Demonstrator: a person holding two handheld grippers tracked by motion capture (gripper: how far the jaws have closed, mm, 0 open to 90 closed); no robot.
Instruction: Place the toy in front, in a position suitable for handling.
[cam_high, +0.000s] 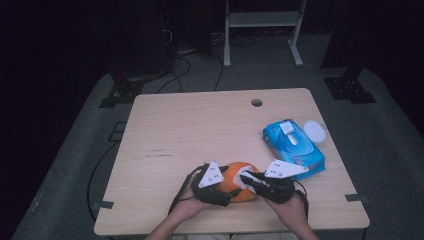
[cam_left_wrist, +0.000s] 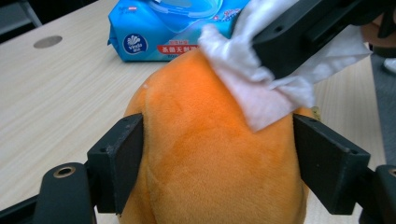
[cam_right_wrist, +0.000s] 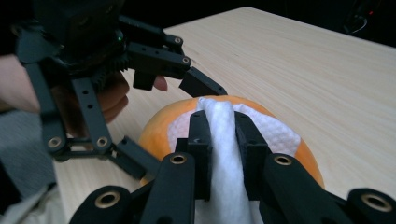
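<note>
Light wood table (cam_high: 200, 130) with a round cable hole (cam_high: 256, 102) near the far edge – far beyond the claws. Orange plush toy (cam_high: 239, 181) lies on the tabletop at the near edge, right between the left claw (cam_high: 222, 192) and the right claw (cam_high: 250, 179). Blue wet-wipe pack (cam_high: 294, 148) lies flat just beyond the right claw, to its right. White round lid (cam_high: 314, 130) sits on the table past the pack – at the right edge.
</note>
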